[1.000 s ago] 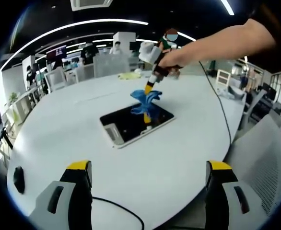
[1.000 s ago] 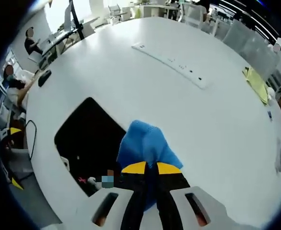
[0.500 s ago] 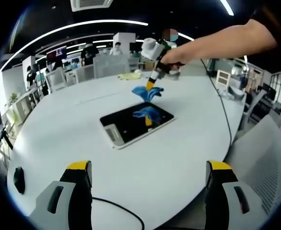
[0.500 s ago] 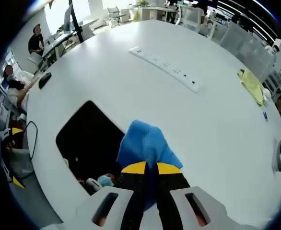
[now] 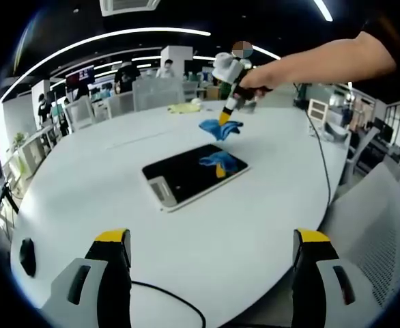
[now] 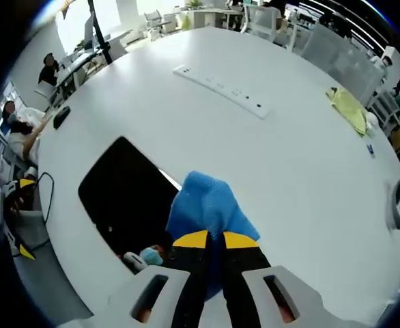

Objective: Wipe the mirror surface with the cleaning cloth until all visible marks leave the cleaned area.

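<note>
Above the flat dark rectangular mirror [image 5: 194, 175] on the round white table [image 5: 118, 205], the right gripper [image 6: 209, 240] hangs w/ jaws pinched on a crumpled blue cleaning cloth [image 6: 207, 205], off the glass. Likely between strokes; next move needs lowering cloth onto mirror. Mirror's long axis runs diagonally, toward the cloth. Left gripper [image 5: 210, 249] waits nearer, jaws wide, empty.

Open office — white chairs [image 5: 84, 109], ceiling striplights [image 5: 111, 35]

white table [image 5: 84, 198], power strip [image 6: 220, 90], yellow cloth [image 6: 347, 109]
</note>
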A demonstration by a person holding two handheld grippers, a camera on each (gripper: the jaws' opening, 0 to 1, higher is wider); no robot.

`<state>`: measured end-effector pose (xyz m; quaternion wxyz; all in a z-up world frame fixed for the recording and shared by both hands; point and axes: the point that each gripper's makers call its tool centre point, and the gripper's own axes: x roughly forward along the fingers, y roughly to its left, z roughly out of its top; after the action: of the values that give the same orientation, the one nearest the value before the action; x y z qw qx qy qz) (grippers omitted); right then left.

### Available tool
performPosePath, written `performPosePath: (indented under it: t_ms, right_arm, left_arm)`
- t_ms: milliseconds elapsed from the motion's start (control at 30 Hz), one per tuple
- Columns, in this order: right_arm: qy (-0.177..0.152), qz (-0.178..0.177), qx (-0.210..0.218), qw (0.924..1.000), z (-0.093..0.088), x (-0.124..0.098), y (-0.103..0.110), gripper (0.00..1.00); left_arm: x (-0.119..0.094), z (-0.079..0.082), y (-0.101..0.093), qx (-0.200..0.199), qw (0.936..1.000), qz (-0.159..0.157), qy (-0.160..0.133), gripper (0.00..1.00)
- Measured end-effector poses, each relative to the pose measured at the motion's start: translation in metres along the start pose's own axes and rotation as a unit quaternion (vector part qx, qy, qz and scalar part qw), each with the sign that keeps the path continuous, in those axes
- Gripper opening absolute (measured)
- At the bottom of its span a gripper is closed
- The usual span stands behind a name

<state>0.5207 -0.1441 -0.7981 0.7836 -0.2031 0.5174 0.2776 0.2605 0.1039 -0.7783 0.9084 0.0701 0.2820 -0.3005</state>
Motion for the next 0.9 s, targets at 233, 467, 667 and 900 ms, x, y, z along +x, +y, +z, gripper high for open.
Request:
performPosePath:
  t_ms: [233,467,667,900]
  right_arm:
    - [0.006,-0.012,0.029,0.9995,-0.031,-0.019,-0.024,0.02]
    - [0.015,-0.022,0.047,0.9986,-0.057,-0.035,-0.044,0.02]
    - [0.016,-0.029,0.055,0.9979,-0.067,-0.045,-0.052,0.02]
    - [0.014,-0.023,0.056,0.9980,-0.067,-0.042,-0.045,0.02]
  left_arm:
    - [0.001,-0.002,-0.001,0.002,1.0000,-0.003,0.005,0.99]
    - [0.001,-0.001,-0.003,0.003,1.0000,-0.004,0.006,0.99]
    - [0.001,-0.002,-0.004,0.005,0.9999,-0.006,0.009,0.99]
    - [0.001,-0.002,-0.004,0.005,0.9999,-0.006,0.008,0.99]
